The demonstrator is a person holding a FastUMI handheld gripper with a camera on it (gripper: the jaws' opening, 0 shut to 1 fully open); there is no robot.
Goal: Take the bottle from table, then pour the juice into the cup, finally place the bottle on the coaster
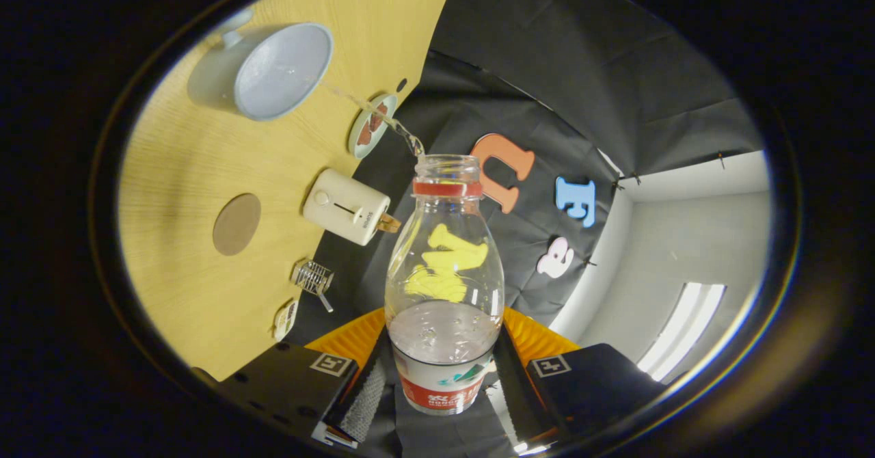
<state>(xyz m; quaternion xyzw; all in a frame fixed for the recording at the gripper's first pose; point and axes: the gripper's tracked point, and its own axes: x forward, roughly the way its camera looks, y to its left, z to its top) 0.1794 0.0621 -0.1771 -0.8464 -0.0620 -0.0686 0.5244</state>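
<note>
Gripper view: gripper [443, 383] clenched on the bottle [444, 273], both fingers pressing its labelled lower body; bottle tipped, a thin stream arcing from the mouth toward the cup [273, 72] on the table [184, 171]. Judgement: thin clear plastic, about half full, light but squashy and slick, so the low body grip suits; coaster [236, 223] unoccupied.

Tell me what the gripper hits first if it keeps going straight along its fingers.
Probably the booth's black cloth wall: the gripper is shut on the bottle, whose open mouth aims at it. The cup and table lie off to the side. Depth unclear.
</note>
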